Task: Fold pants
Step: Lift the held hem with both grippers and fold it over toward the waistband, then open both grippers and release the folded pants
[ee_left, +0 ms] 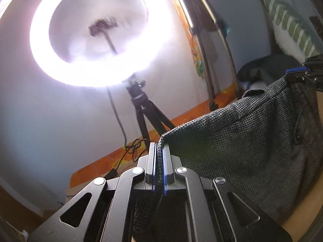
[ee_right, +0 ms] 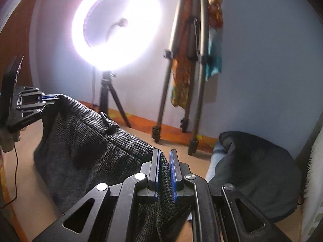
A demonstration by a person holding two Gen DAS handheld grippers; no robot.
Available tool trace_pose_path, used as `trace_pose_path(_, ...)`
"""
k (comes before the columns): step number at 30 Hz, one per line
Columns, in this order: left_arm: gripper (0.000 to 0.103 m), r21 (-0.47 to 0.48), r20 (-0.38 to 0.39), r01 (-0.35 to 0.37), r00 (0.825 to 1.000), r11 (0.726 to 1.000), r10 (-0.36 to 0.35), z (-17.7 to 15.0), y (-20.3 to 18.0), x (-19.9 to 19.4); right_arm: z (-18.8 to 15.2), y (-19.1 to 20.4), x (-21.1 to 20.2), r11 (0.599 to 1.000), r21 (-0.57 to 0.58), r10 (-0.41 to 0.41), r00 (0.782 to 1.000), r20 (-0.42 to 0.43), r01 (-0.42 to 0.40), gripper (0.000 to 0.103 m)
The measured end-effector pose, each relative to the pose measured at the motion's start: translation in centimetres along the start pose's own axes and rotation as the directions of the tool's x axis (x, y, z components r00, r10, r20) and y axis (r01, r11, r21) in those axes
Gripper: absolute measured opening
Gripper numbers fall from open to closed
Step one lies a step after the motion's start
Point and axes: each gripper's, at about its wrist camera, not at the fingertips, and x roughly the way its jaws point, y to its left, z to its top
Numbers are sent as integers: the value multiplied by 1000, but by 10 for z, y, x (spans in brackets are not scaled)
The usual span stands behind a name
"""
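Left gripper [ee_left: 159, 157]: bottom centre of the left wrist view, its 2 fingers pinching an edge of the pants [ee_left: 252, 133].
Right gripper [ee_right: 164, 162]: bottom centre of the right wrist view, fingers clamped on another bunched edge of the cloth.
Pants: dark grey check fabric, lifted and sagging between both grippers above the tan surface [ee_right: 26, 161].
Dark clothing heap [ee_right: 256, 171]: lower right, beyond the right gripper.
Grey tripod [ee_right: 187, 64]: upper centre-right, with a patterned cloth draped on it.
Ring light [ee_right: 117, 24]: glaring at upper left on a black stand.
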Motion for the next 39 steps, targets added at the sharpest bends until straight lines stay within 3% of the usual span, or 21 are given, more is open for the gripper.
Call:
trace_pose_path(15,4,38,-181,18,983,999,-11,-28,-25,104,-30,-23,106,1000,7,-6,982,-188,7,7)
trace_pose_path(20,13,58,-198,-23,980,998,34,-29,-29,115,-39,-21,121,999,-20,-40,975,-218,36,7)
trace_pose_path(22,25,51,-196,-51,979,997,60,-28,-25,114,-40,-21,125,999,-19,-47,973,-226,43,7)
trace_pose_path(23,32,37,-193,-68,978,997,74,-27,-20,112,-41,-21,126,999,-21,-53,972,-230,49,7)
trace_pose_path(27,36,-7,-182,-99,979,995,96,-25,-1,96,-41,-19,133,996,-45,-86,969,-231,77,8)
trace_pose_path(29,36,-25,-172,-108,980,994,102,-25,7,82,-38,-19,130,993,-53,-114,969,-221,104,18)
trace_pose_path(31,38,-50,-156,-101,983,994,92,-27,16,61,-35,-22,123,989,-47,-144,967,-208,137,39)
trace_pose_path(36,45,-118,-127,-92,989,989,77,-44,34,4,-25,-32,87,989,22,-137,976,-169,143,44)
trace_pose_path(39,45,-166,-116,-65,992,984,45,-63,40,-30,-25,-28,51,993,62,-87,985,-146,97,52)
